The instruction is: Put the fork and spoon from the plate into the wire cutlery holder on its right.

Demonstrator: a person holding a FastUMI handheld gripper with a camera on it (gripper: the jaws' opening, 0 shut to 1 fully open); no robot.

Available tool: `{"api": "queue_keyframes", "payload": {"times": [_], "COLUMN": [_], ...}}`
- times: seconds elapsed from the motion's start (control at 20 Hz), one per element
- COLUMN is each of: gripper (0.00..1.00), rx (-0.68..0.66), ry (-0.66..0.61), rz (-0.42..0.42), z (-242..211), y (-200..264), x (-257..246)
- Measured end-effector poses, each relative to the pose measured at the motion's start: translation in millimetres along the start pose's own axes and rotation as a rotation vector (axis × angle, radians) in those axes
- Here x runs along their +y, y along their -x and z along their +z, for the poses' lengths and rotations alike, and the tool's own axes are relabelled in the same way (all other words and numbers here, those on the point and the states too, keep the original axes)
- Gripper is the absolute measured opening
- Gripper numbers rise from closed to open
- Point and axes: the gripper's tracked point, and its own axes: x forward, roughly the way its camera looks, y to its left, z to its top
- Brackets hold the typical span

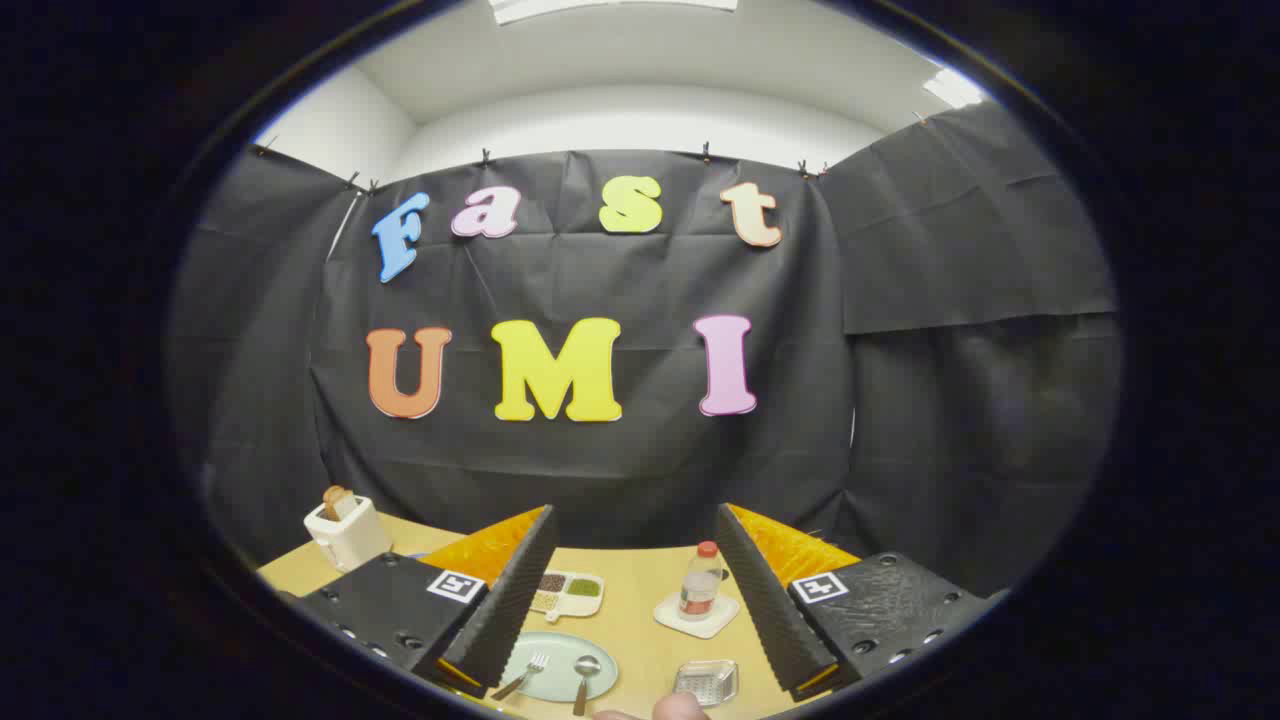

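Plate (556,662) near the front edge of the table (640,610) holds the fork (524,676) on its left side and the spoon (584,680) on its right side, both with their heads pointing toward the back edge and their handles reaching over the front rim. The wire cutlery holder (706,682) sits just to the right of the plate, apart from it; what lies inside it is too small to tell. The tool (636,590) hangs above the table with its fingers wide apart and nothing between them; plate, fork, spoon and holder all lie in the gap below. Farther back, a divided tray (566,592) has dark grains in one compartment and green bits in another. To its right a bottle (700,580) with a red cap stands upright on a white coaster (697,616). A white toaster (346,532) with bread in its slot stands at the back left corner. A fingertip (682,708) shows at the front edge beside the holder.
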Motion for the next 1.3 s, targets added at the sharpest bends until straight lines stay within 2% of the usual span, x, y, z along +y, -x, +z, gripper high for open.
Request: {"api": "queue_keyframes", "payload": {"times": [0.75, 1.3], "gripper": [0.95, 0.95], "rx": [-0.009, 0.040], "ry": [0.008, 0.043], "rz": [0.023, 0.085], "z": [13.5, 4.5], "y": [-6.3, -21.3], "x": [-4.4, 16.7]}}
